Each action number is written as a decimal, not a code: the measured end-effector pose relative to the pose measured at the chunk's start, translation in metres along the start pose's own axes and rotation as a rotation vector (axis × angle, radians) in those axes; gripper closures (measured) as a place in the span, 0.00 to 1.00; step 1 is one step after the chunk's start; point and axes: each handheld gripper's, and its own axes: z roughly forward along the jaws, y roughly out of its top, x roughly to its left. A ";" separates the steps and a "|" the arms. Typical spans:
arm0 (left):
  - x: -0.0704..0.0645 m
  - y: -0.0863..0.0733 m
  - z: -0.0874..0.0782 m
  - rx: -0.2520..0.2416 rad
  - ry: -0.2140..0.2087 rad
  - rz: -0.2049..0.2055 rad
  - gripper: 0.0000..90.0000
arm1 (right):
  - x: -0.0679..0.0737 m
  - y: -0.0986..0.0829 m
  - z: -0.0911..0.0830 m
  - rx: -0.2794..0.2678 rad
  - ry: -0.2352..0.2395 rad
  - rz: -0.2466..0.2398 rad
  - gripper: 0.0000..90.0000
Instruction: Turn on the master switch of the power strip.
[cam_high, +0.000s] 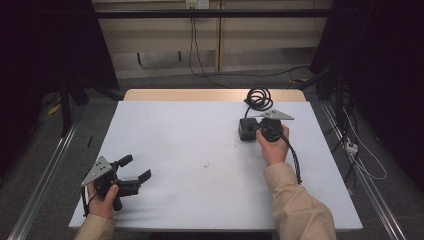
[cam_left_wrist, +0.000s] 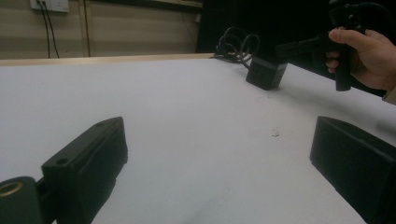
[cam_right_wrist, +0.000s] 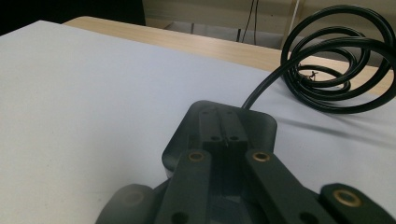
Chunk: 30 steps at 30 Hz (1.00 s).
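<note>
Over by the coiled cable (cam_high: 259, 96) at the far edge of the table (cam_high: 200, 140), the right gripper (cam_high: 248, 129) is sitting right on top of a small black box (cam_high: 247, 129) — looks like a power adapter, with the cable running out of its far end. From the right gripper view the jaws look pressed nearly together over the top of the box (cam_right_wrist: 219, 126), but I honestly can't tell if they're pinching anything or just resting there closed. The left gripper (cam_high: 134, 175) is well away from the coil, down at the near left corner, jaws spread wide with nothing between them, just hovering over bare white surface. My guess is the step is getting a proper hold on the box. If so, I'd open the jaws enough to straddle its sides instead of poking at the top, come down square, and squeeze around the middle so it doesn't twist. Also watch the stiff cable, since it'll probably tug the box sideways once lifted.
</note>
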 end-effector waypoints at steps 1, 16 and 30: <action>0.000 0.000 0.000 0.000 0.000 0.000 0.04 | 0.000 0.000 0.000 0.002 -0.001 -0.001 1.00; 0.000 0.000 0.000 0.007 0.001 0.005 0.04 | 0.004 -0.002 0.004 0.005 -0.005 -0.052 1.00; -0.001 0.000 0.000 0.003 -0.002 0.005 0.04 | 0.002 -0.003 0.005 0.008 0.007 -0.036 1.00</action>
